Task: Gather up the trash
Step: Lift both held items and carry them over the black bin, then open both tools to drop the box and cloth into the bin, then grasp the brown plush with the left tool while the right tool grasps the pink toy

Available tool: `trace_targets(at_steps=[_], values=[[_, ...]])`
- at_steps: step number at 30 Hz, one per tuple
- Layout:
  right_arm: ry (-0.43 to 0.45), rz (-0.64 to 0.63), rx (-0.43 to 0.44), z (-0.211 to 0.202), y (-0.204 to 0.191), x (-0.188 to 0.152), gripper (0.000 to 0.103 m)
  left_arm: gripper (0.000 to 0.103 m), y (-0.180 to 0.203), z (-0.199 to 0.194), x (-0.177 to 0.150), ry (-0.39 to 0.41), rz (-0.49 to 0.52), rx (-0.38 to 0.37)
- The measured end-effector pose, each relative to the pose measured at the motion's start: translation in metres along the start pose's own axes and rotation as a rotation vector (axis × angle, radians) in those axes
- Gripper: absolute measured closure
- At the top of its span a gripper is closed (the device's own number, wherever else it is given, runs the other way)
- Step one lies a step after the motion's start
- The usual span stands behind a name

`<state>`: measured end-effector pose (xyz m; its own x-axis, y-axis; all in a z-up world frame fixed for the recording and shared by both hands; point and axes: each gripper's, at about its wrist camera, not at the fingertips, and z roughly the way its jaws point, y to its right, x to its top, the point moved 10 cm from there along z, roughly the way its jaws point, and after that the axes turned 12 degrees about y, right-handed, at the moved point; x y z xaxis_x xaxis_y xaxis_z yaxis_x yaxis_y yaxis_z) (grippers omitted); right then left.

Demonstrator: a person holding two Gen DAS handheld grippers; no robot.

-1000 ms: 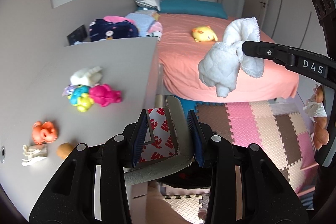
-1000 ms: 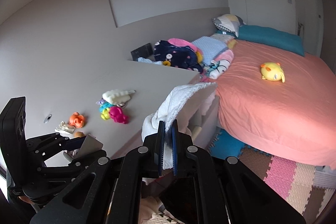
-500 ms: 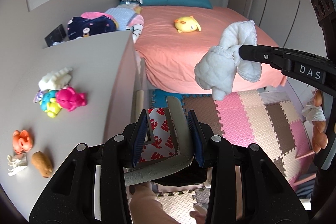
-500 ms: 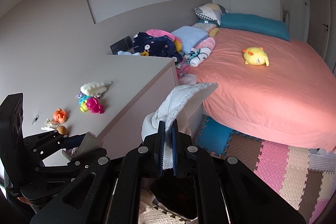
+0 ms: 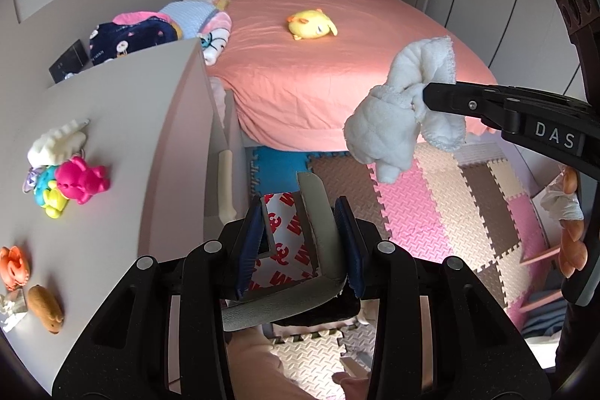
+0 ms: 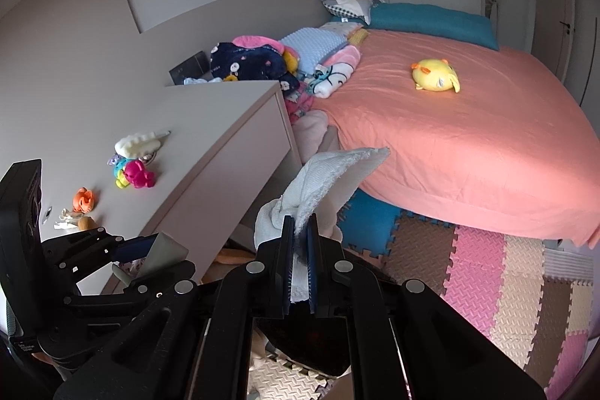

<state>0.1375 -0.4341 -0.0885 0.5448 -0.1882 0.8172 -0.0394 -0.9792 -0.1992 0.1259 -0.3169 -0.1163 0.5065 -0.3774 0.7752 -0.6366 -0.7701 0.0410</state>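
My left gripper is shut on a folded grey foam strip with red-printed white backing paper, held in the air beside the dresser edge. It also shows in the right wrist view at lower left. My right gripper is shut on a crumpled white cloth, held above the floor mats. In the left wrist view the white cloth hangs from the right gripper's fingers at right, in front of the bed.
A grey dresser top at left carries small toys, an orange toy and a crumpled scrap. A bed with a coral sheet and yellow plush lies ahead. Foam puzzle mats cover the floor.
Both grippers have moved back and to the right, away from the dresser, still holding their items. The dresser has slid left in view and more floor mat shows.
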Motion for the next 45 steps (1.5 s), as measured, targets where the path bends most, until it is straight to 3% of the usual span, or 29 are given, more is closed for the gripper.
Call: trace_targets(at_steps=[9, 10, 11, 12, 13, 14, 17, 25, 38, 45], values=[[-0.078, 0.015, 0.001, 0.027, -0.003, -0.014, 0.095, 0.062, -0.014, 0.01, -0.011, -0.043, -0.016, 0.013], [-0.093, 0.018, 0.007, 0.03, -0.003, -0.015, 0.091, 0.057, -0.016, 0.012, -0.013, -0.057, -0.023, 0.015], [-0.1, 0.02, 0.002, 0.032, -0.003, -0.016, 0.081, 0.038, -0.018, 0.013, -0.015, -0.074, -0.032, 0.024], [-0.099, 0.017, -0.005, 0.034, -0.002, -0.015, 0.073, 0.029, -0.023, 0.014, -0.016, -0.082, -0.041, 0.048], [-0.089, 0.01, -0.024, 0.034, 0.0, -0.012, 0.058, 0.023, -0.026, 0.013, -0.016, -0.071, -0.042, 0.073], [-0.075, 0.005, -0.038, 0.033, 0.001, -0.009, 0.049, 0.023, -0.029, 0.012, -0.014, -0.061, -0.034, 0.086], [-0.062, 0.005, -0.043, 0.032, 0.002, -0.005, 0.047, 0.014, -0.032, 0.01, -0.013, -0.059, -0.04, 0.087], [-0.057, 0.001, -0.048, 0.03, 0.004, -0.003, 0.041, 0.008, -0.034, 0.007, -0.012, -0.054, -0.018, 0.109], [-0.044, -0.013, -0.023, 0.024, -0.009, 0.001, 0.04, 0.008, -0.033, 0.0, -0.015, -0.046, -0.008, 0.116], [-0.024, -0.021, 0.028, 0.023, -0.031, 0.004, 0.039, 0.008, -0.047, -0.018, -0.019, -0.03, -0.025, 0.156]])
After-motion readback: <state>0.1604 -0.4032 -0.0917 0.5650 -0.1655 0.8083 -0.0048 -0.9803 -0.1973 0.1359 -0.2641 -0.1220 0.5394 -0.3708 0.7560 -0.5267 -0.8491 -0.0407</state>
